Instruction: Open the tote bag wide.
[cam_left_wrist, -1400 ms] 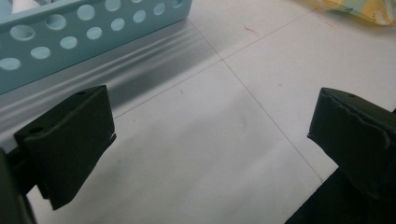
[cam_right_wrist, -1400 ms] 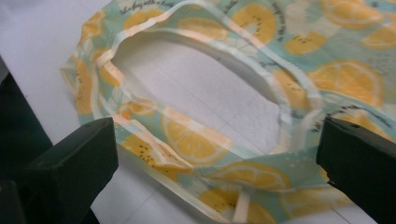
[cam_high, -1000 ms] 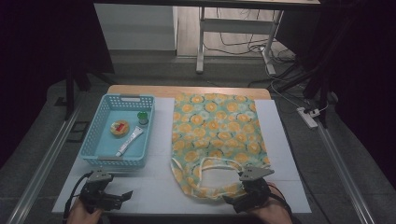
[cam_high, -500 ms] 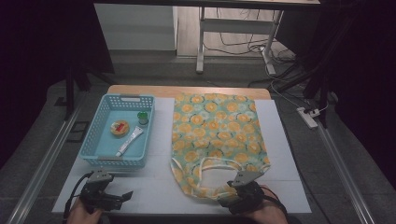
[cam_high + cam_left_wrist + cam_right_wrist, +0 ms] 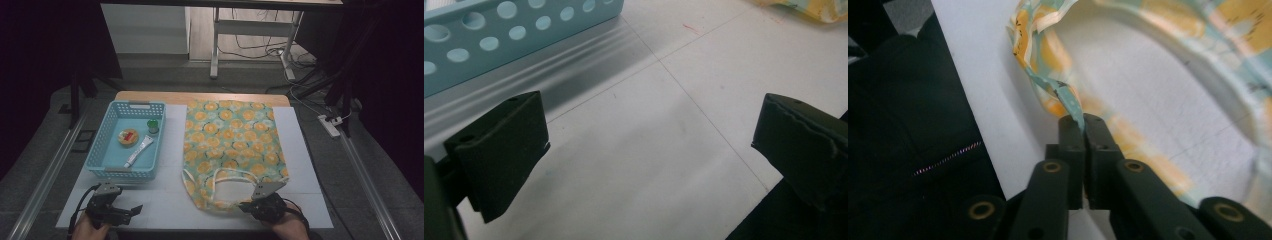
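A flat cloth bag [image 5: 231, 145] printed with orange flowers on pale green lies on the white table cover, its handles towards me. My right gripper [image 5: 248, 206] sits at the bag's near edge. In the right gripper view its jaws have just been closing and are now shut on the bag's handle strap [image 5: 1060, 95], whose cloth is pinched between the pads. My left gripper [image 5: 131, 210] rests at the near left with its jaws wide apart; in the left gripper view the bare white table [image 5: 659, 135] lies between them.
A light blue basket [image 5: 101, 150] stands at the left, holding a white tube [image 5: 138, 151], a small green-capped jar [image 5: 153, 126] and a round orange item [image 5: 128, 136]. Its perforated wall [image 5: 499, 37] is just beyond my left gripper. The table's front edge is close to both hands.
The right gripper's jaws have gone from open to shut on the bag's handle strap. The left gripper and the basket have not moved.
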{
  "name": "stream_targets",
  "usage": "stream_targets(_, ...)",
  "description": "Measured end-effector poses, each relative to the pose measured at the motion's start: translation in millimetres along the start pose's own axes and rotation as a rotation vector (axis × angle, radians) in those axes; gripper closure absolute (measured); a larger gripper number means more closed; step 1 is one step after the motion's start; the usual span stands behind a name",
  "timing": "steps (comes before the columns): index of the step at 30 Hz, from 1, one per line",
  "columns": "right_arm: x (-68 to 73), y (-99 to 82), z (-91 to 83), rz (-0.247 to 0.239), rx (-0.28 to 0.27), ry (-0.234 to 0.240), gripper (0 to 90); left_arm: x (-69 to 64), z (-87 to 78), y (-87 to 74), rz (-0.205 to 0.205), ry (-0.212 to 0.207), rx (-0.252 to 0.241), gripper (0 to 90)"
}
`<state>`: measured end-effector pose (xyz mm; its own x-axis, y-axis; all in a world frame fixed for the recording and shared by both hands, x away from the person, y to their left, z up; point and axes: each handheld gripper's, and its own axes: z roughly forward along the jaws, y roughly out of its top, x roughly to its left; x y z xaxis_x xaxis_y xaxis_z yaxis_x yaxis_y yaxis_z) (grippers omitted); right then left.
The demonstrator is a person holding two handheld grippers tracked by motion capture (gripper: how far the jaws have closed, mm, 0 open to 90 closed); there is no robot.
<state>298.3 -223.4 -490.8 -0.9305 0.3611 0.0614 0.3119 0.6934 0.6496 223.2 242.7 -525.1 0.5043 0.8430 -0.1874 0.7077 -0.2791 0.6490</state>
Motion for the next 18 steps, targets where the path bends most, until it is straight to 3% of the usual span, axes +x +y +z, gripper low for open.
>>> stream_targets(11, -8.0, 11.4, -8.3, 0.038, -0.046, 0.015, 89.7, 0.5, -0.2, -0.1, -0.003, -0.003, -0.003, 1.6)
stream_targets(18, -18.9, 25.8, -14.5, 0.034, -0.087, -0.018, 89.8, 1.0, -0.5, -0.2, -0.008, -0.005, -0.007, 1.6)
